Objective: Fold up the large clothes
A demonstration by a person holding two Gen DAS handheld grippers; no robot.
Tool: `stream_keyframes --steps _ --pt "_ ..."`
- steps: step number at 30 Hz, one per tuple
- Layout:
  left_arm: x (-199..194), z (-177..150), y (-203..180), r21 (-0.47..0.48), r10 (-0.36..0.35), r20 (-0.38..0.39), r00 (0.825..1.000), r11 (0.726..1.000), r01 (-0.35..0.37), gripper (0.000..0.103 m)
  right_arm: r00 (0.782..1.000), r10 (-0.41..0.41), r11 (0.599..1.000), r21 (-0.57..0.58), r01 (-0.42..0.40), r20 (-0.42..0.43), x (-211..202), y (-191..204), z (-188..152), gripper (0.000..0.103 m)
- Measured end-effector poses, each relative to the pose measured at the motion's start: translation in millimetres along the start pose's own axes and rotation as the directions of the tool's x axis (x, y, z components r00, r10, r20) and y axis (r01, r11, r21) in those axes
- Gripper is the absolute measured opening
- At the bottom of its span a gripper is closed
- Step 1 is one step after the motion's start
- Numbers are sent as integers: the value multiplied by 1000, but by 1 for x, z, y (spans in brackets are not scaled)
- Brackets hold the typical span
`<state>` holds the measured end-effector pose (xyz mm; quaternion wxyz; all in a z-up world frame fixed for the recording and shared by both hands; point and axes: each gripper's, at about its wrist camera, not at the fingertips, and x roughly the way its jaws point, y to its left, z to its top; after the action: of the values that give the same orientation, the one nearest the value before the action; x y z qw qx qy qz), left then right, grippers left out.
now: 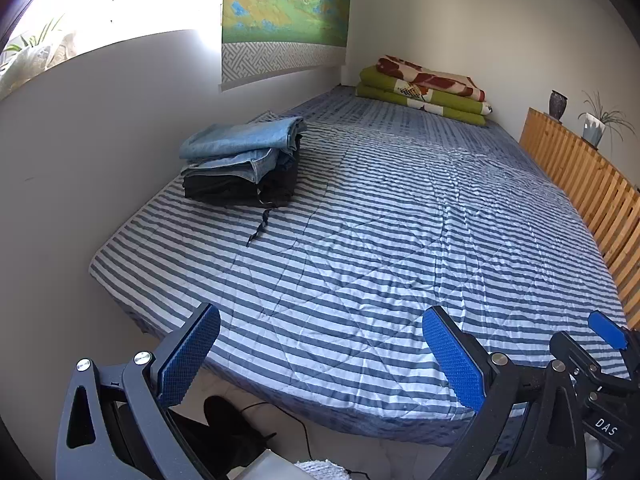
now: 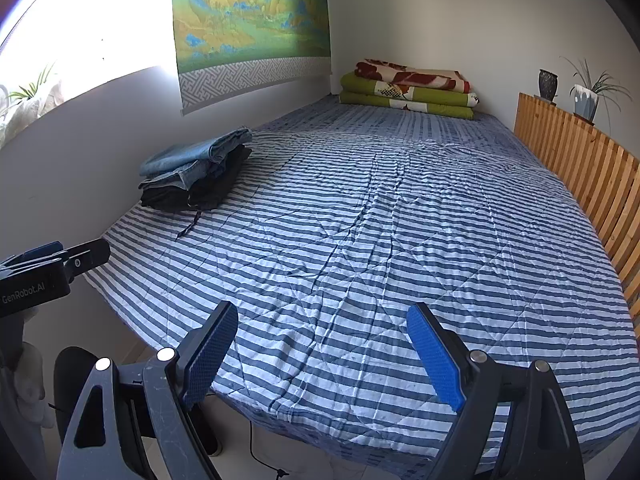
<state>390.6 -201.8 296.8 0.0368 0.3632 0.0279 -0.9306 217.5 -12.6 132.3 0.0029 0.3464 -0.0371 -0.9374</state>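
Observation:
A stack of folded clothes [image 1: 244, 160] [image 2: 196, 174], light blue denim on top and black at the bottom, lies at the left side of the blue-and-white striped bed [image 1: 400, 240] [image 2: 380, 240] near the wall. A dark drawstring [image 1: 258, 228] trails from the pile. My left gripper [image 1: 320, 344] hovers open over the bed's near edge, with nothing between its blue pads. My right gripper [image 2: 322, 344] is also open and empty above the near edge. The right gripper [image 1: 608, 340] also shows at the right of the left wrist view, and part of the left gripper shows at the left of the right wrist view.
Folded green and red blankets [image 1: 424, 88] [image 2: 412, 88] lie at the far end of the bed. A wooden slatted rail [image 1: 588, 184] [image 2: 580, 168] runs along the right side, with a vase [image 1: 557, 105] and a potted plant [image 1: 596, 126] behind it. A wall scroll [image 1: 284, 20] hangs on the left wall.

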Motion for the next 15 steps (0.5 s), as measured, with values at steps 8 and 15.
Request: stream_keyframes --steps 8,15 --pt "2 -2 -1 -3 -2 -7 1000 1000 2 103 1000 0 1000 -2 0 -4 2 2 0 84" --pt "4 -3 -2 1 -6 -4 1000 1000 6 103 1000 3 1000 -5 -3 -12 4 1 -2 84"
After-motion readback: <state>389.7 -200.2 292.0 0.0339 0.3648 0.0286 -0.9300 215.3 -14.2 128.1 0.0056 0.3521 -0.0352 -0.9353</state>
